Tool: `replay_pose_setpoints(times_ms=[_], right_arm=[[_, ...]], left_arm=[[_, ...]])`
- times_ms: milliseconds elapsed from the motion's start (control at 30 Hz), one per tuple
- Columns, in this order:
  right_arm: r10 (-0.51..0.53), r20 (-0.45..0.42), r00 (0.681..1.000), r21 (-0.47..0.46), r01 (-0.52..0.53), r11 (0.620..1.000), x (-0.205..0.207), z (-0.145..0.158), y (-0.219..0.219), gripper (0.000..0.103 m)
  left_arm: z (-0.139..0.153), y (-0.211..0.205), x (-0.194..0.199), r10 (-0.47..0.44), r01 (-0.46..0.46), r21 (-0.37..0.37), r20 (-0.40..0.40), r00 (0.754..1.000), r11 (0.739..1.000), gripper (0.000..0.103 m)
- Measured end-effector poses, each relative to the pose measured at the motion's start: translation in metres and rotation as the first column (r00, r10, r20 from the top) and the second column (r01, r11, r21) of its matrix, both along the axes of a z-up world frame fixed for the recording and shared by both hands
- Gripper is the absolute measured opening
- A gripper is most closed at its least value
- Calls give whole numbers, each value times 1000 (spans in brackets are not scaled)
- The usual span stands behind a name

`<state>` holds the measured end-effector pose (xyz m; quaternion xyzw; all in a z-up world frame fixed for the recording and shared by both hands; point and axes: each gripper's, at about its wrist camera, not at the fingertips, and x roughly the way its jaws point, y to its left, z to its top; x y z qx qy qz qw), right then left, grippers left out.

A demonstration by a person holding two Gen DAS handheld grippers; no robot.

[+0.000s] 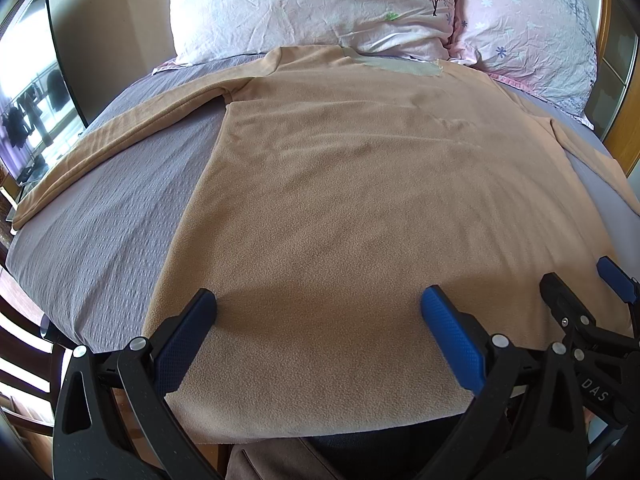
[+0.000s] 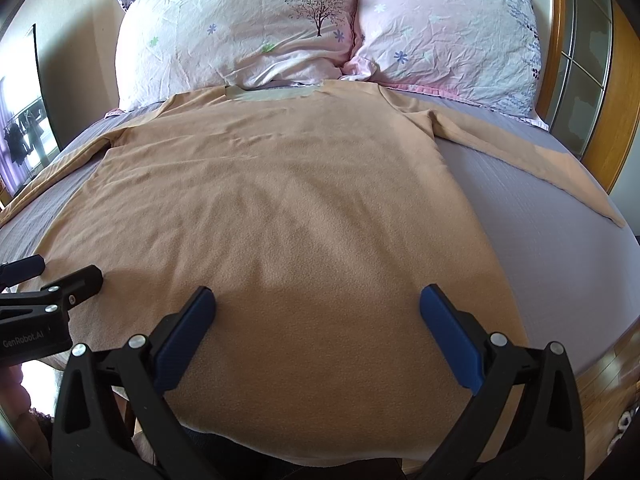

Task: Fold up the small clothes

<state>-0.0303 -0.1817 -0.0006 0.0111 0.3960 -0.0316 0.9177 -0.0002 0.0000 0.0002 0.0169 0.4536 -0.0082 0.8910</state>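
A tan long-sleeved fleece shirt [image 1: 344,184] lies flat on the bed, neck toward the pillows, both sleeves spread out; it fills the right wrist view too [image 2: 288,200]. Its left sleeve [image 1: 104,140] runs out to the left, its right sleeve [image 2: 520,160] to the right. My left gripper [image 1: 318,304] is open and empty above the shirt's hem, left of centre. My right gripper [image 2: 318,304] is open and empty above the hem further right. Each gripper shows in the other's view: the right gripper [image 1: 580,284], the left gripper [image 2: 64,272].
The bed has a grey-lilac textured sheet [image 1: 100,232]. Two floral pillows [image 2: 248,32] lie at the head. A wooden headboard [image 2: 616,92] stands at the right. A mirror [image 1: 28,92] leans at the left. Wood floor [image 2: 612,368] shows by the right bed edge.
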Motion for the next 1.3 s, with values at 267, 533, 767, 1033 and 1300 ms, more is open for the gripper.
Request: replay_pose_setpoints(times_ms=[267, 533, 767, 1033, 1300], right_arm=[[0, 2, 1000, 0, 0, 1000, -1, 0, 0, 101], [0, 3, 1000, 0, 0, 1000, -1, 0, -1, 101], [0, 5, 1000, 0, 0, 1000, -1, 0, 0, 101], [-1, 6, 1000, 0, 1, 1000, -2, 0, -1, 101], [-1, 9, 1000, 0, 1, 1000, -5, 2, -2, 101]], left_arm=[[0, 0, 0, 0, 0, 0, 0, 1000, 1000, 102], [0, 0, 0, 0, 0, 0, 2, 1000, 1000, 102], [0, 0, 0, 0, 0, 0, 3, 1000, 1000, 102], [0, 0, 0, 0, 0, 1, 4, 1000, 1000, 102], [0, 0, 0, 0, 0, 1, 5, 1000, 1000, 102]])
